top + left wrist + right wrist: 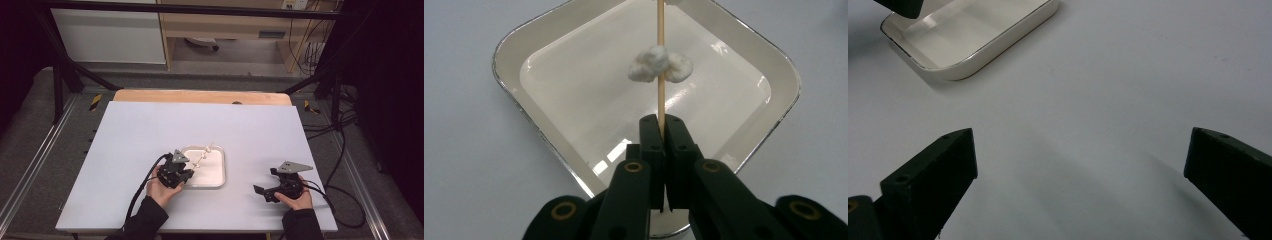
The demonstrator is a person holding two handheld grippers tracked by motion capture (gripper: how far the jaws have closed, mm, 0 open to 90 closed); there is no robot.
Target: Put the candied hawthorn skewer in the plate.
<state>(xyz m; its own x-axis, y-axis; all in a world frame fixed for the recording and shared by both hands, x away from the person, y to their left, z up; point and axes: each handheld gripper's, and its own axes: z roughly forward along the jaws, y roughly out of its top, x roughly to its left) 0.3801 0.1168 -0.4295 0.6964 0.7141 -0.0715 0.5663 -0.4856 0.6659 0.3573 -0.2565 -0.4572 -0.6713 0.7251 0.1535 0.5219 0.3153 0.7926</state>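
Observation:
My left gripper point(662, 121) is shut on the lower end of a thin wooden skewer point(661, 55), which carries small white lumps point(659, 65) part way up. It holds the skewer over a white rectangular tray point(514, 45). From above, the left gripper point(186, 170) sits at the tray's point(220, 181) near left corner and the skewer point(202, 157) slants up and to the right over it. Over bare table to the right, my right gripper point(265, 181) stands open with nothing between its jaws; in its own view the gripper point(1080, 165) looks past the tray's point(963, 67) corner.
The table top point(150, 130) is a pale sheet with a wooden strip point(200, 96) along its far edge. Black frame posts and cables stand at both sides. A cable point(142, 187) trails from the left gripper toward the near edge.

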